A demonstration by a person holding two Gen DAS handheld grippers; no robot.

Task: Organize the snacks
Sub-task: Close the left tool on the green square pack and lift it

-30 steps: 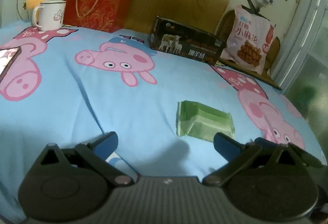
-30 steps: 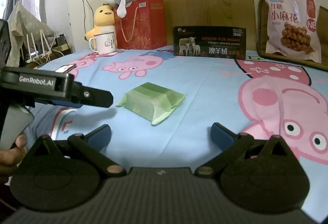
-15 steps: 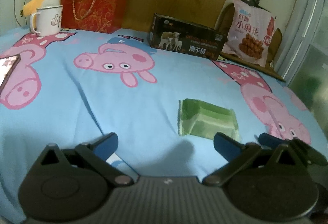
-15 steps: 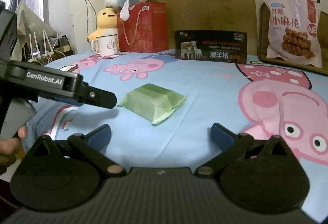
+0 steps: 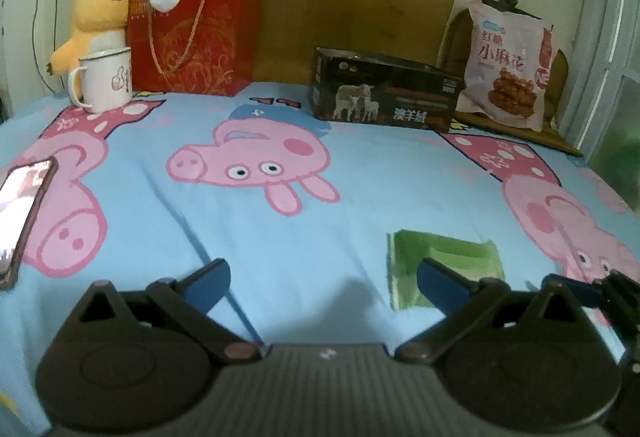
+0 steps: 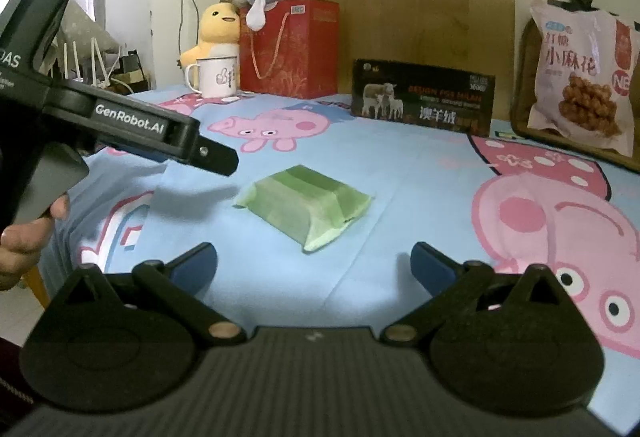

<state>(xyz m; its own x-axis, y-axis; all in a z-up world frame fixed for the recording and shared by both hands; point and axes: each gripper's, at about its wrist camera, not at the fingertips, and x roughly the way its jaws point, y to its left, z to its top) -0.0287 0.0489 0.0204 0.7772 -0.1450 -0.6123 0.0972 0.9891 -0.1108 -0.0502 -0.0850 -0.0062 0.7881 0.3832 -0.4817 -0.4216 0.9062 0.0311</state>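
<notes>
Green snack pack (image 6: 304, 206) lying flat, diagonal

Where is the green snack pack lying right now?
In the right wrist view the green pack lies flat mid-sheet, ahead of the open right hand-held gripper, well short of the black box.

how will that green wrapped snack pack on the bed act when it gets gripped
The green snack pack looks like thin film around a blocky filling, so the body should probably stay firm while the crimped ends flop. The glossy wrapper may slip. Lying flat on the soft bedsheet, it will likely sink rather than roll.
</notes>
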